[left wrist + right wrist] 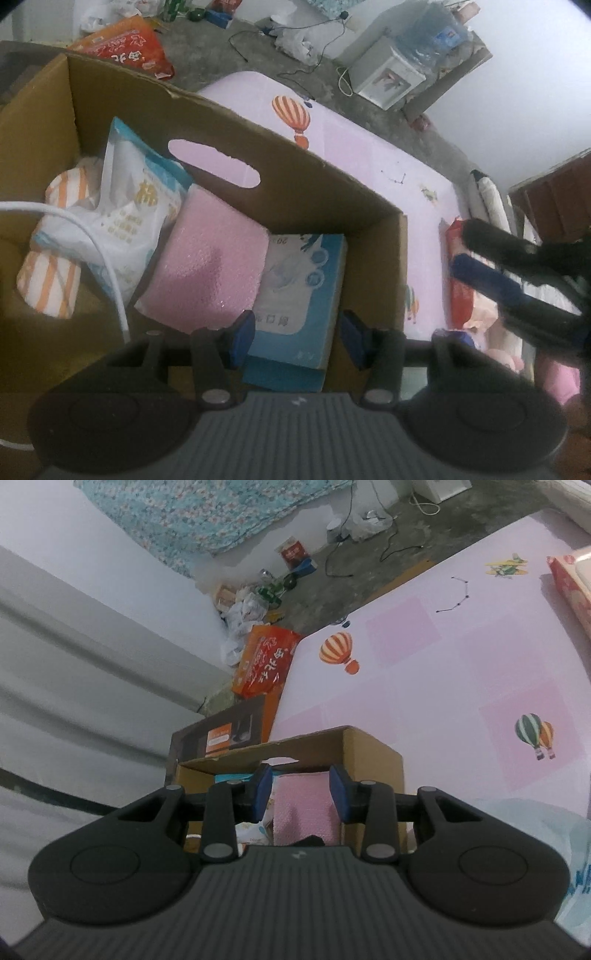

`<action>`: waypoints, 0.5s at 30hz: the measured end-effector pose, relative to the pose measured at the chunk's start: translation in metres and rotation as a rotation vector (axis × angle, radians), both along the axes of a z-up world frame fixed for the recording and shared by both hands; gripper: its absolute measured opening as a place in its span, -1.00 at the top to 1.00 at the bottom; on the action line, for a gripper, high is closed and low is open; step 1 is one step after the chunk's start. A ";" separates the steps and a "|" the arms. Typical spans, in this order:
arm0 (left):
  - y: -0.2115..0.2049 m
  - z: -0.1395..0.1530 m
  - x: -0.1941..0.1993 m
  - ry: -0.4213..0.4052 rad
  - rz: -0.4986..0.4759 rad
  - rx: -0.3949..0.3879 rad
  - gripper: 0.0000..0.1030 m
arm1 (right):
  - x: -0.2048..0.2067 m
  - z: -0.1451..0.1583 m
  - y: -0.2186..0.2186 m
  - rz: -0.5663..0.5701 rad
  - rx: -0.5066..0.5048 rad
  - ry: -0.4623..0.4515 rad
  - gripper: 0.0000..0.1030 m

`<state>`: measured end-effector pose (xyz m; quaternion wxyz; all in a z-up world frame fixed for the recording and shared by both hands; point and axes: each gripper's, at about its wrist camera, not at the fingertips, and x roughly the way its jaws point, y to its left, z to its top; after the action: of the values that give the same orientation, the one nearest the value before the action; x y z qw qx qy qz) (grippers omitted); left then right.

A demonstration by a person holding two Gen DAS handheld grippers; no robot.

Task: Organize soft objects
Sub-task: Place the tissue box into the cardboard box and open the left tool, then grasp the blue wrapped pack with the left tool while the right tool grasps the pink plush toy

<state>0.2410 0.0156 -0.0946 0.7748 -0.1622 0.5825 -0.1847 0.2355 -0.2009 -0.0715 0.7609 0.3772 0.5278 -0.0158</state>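
Nearest the lens, the left gripper [295, 339] was clenched on a flat blue cardboard box [299, 288], its long axis running away from the pads, inside the brown cardboard carton [325, 177]. Left to right in that carton lay orange-and-white striped cloth rolls [55, 280], a white-and-blue plastic bag [125, 210], a pink foam sheet [207, 266], then the blue box against the carton's right wall. Right of the carton, on the pink mat [369, 147], a red-and-white soft packet [458, 295] waited; the right gripper [301, 794], released and empty, seemed the nearer to it
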 end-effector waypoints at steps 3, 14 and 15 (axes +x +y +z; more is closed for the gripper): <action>0.002 0.010 -0.005 -0.024 0.005 0.014 0.01 | -0.014 0.005 -0.013 -0.036 0.010 -0.024 0.32; -0.035 0.097 -0.065 -0.238 -0.104 0.201 -0.44 | -0.129 0.022 -0.073 -0.239 0.141 -0.087 -0.44; -0.043 0.103 -0.072 -0.248 -0.119 0.210 -0.46 | -0.142 0.023 -0.080 -0.256 0.152 -0.088 -0.48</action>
<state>0.1689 -0.0278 0.0088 0.8412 -0.0218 0.5070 -0.1869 0.0933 -0.2805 -0.0485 0.7443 0.4984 0.4410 -0.0561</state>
